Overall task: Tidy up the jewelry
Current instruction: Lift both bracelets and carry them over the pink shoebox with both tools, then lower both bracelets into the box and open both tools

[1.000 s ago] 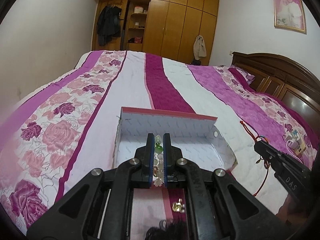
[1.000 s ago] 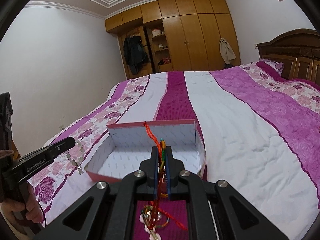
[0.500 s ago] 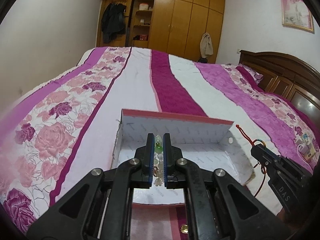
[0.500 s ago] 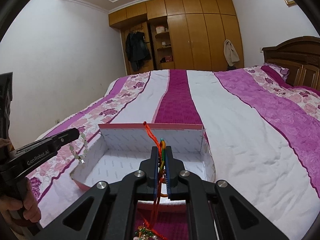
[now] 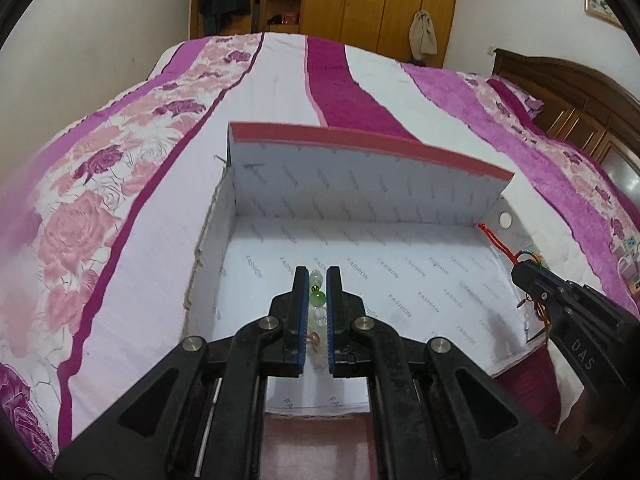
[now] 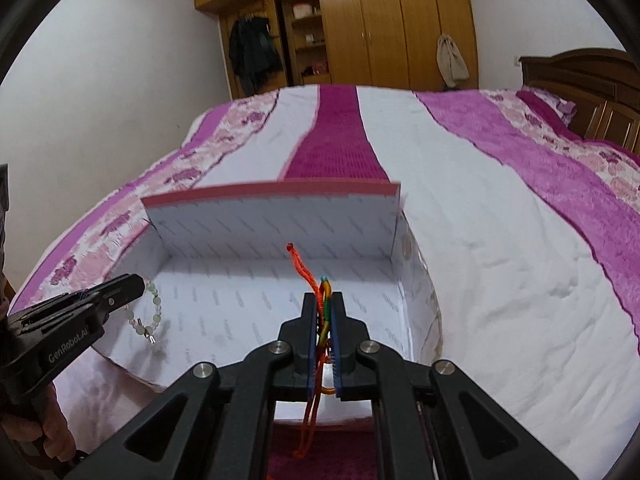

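Note:
An open white box with a pink rim (image 5: 360, 184) (image 6: 272, 216) lies on the bed. My left gripper (image 5: 318, 276) is shut on a pale green bead bracelet (image 5: 317, 300) and holds it over the box floor; the bracelet also hangs from it in the right wrist view (image 6: 154, 312). My right gripper (image 6: 325, 300) is shut on a red and multicoloured cord bracelet (image 6: 304, 270), held above the box's right half. It shows in the left wrist view (image 5: 520, 268) with the cord (image 5: 496, 240).
The bed carries a quilt with pink, white and magenta stripes (image 5: 328, 72). A wooden headboard (image 5: 580, 96) is at the right. Wooden wardrobes (image 6: 380, 20) stand behind the bed.
Both grippers have moved forward and down over the open box, each still holding its bracelet. The loose items near the front of the box have dropped out of view.

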The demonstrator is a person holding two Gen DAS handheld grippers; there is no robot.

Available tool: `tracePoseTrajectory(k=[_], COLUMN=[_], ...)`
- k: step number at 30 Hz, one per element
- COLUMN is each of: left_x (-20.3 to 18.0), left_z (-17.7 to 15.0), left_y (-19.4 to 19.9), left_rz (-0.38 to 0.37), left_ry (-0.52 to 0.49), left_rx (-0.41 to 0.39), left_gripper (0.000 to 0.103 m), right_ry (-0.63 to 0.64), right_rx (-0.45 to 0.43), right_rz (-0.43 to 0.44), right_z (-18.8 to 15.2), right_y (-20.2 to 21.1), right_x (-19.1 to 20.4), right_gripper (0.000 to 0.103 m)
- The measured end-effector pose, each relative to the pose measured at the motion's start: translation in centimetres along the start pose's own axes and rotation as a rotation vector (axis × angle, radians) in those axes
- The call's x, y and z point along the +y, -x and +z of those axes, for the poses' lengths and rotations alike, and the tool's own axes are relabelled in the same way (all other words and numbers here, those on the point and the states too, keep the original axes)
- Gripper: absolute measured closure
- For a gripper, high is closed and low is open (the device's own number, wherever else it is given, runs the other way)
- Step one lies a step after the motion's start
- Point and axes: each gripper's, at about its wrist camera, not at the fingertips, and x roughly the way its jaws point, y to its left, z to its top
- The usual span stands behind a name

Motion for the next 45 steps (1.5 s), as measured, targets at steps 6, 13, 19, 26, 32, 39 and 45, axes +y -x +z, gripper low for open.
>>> tracePoseTrajectory(k=[6,13,19,26,32,39,45], left_x=[0.1,0.2,0.6,0.6,0.4,0.3,0.1], left_z=[0.1,0.3,0.4,0.7,0.7,0.5,0.0], left_y=[-0.4,-0.5,0.5,1.8,3.3,5.4,7.1], left_rz=[-0.011,-0.028,-0.029,-0.032,-0.044,-0.056,-0.068], left_ry=[0.004,0.020,0.050,0.043,0.037,0.033,0.026], left_rx=[0.027,0.054,0.038,0.023,0.010,-0.012,-0.021], left_gripper=[0.103,0.095,0.068,0.067,0.066,0.066,0.066], right_ry=[-0.015,-0.023,-0.047,-0.039,-0.036,-0.049,-0.059], right_rx=[0.051,0.072,0.057,0.026,-0.004,-0.031,-0.049], right_rz=[-0.011,-0.004,0.015,0.021,0.024,0.022,0.025], right_z=[-0.4,-0.6,-0.2,0.2,0.4,0.5,0.3], right_y=[-1.3,-1.4,-0.6,0.9,2.5,4.8,6.9], right_x=[-0.5,-0.4,-0.4,0.1,0.6,0.5,0.5], right_gripper=[0.095,0.095,0.062,0.055,0.054,0.052,0.052])
